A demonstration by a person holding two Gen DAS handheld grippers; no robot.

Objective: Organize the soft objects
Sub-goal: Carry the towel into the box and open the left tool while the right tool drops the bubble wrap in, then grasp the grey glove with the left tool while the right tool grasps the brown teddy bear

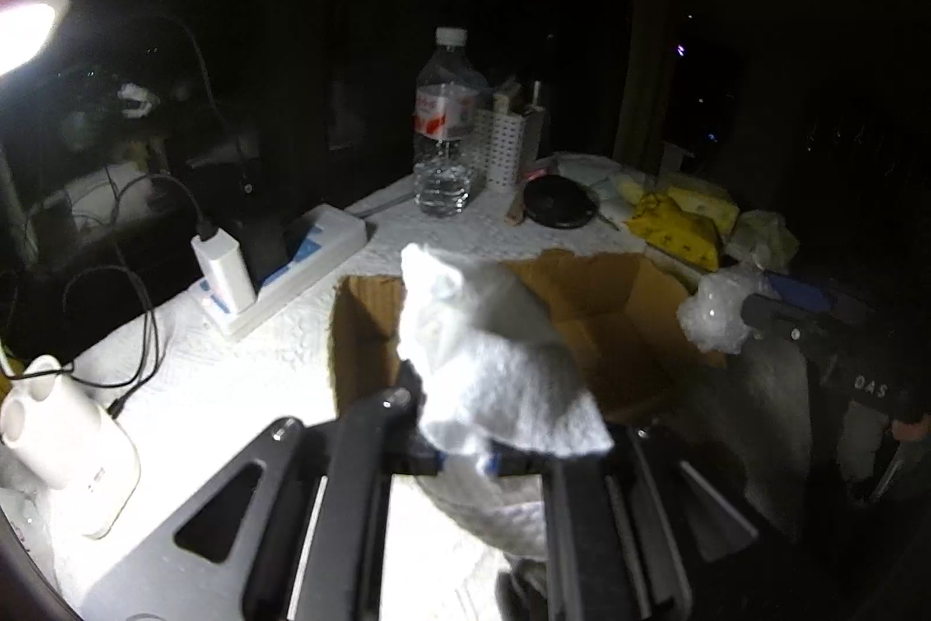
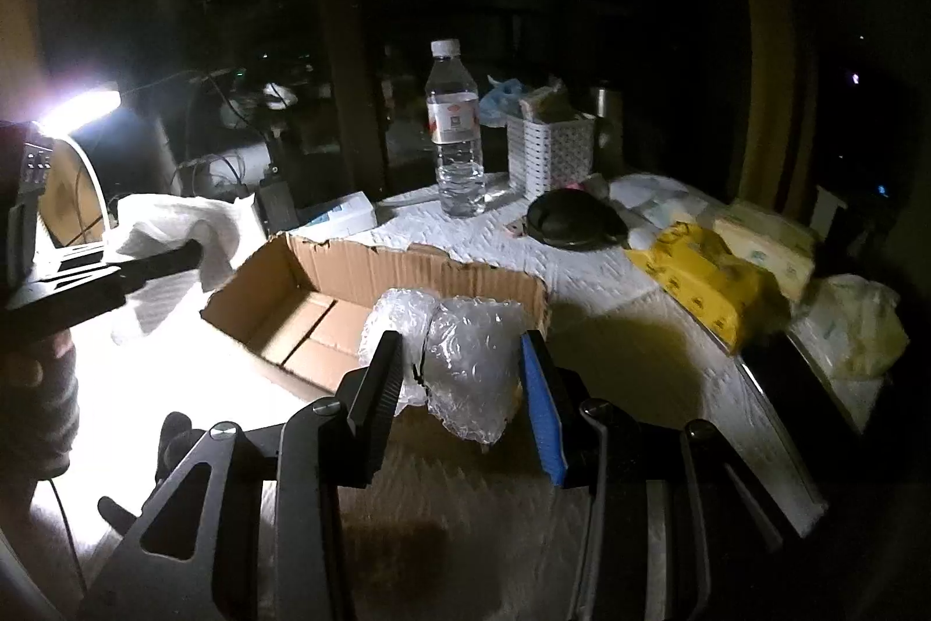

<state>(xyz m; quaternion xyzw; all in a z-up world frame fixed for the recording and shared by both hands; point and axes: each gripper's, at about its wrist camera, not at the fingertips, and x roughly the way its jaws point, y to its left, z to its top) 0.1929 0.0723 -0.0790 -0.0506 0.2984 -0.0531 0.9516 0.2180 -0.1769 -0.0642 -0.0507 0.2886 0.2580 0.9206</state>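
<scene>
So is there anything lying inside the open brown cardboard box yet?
No, the open brown cardboard box shows only its bare floor; the clear bubble wrap bundle sits clamped in the right gripper.

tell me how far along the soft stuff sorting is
Nothing looks done yet: the cardboard box appears empty. In hand: the left tool is shut on a white cloth and the right tool on a wad of bubble wrap, both near the box. Left: dropping these in, then perhaps the yellow tissue packs at the table's right.
</scene>
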